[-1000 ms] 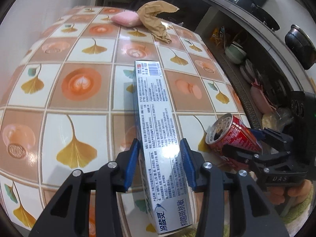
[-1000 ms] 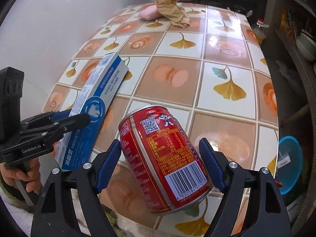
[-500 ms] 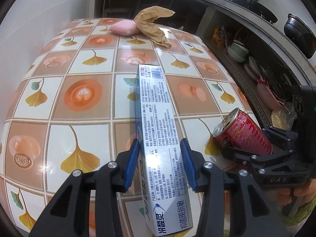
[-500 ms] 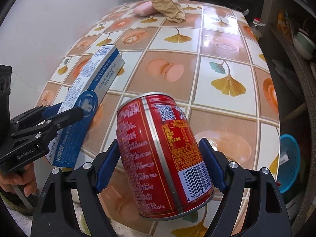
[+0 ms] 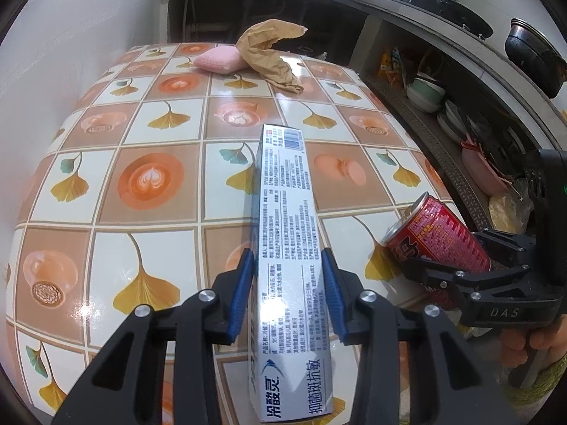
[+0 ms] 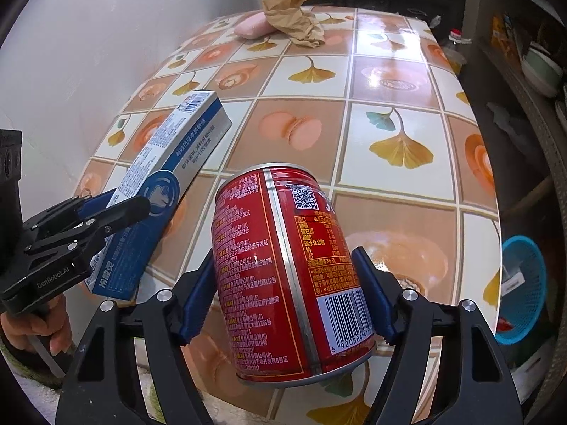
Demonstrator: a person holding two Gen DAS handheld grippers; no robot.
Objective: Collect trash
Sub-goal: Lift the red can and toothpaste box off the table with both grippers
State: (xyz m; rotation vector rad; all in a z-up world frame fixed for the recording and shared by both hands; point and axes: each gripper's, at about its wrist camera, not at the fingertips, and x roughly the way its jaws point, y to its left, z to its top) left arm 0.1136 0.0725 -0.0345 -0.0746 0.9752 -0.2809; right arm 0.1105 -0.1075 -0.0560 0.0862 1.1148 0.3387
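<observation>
My left gripper [image 5: 287, 294] is shut on a long white and blue toothpaste box [image 5: 287, 248], held above the tiled table [image 5: 149, 177]. The box also shows in the right wrist view [image 6: 170, 177]. My right gripper [image 6: 287, 297] is shut on a red drink can [image 6: 283, 265], lifted over the table's near edge. The can also shows at the right of the left wrist view [image 5: 439, 237]. A crumpled brown paper bag [image 5: 273, 53] and a pink sponge [image 5: 219, 58] lie at the table's far end.
A white wall runs along the table's left side. Shelves with bowls and dishes [image 5: 428, 95] stand to the right. A blue plastic basket [image 6: 524, 290] sits on the floor right of the table.
Both grippers have risen and pulled back from the table with their loads. The can has tipped more upright in the right gripper.
</observation>
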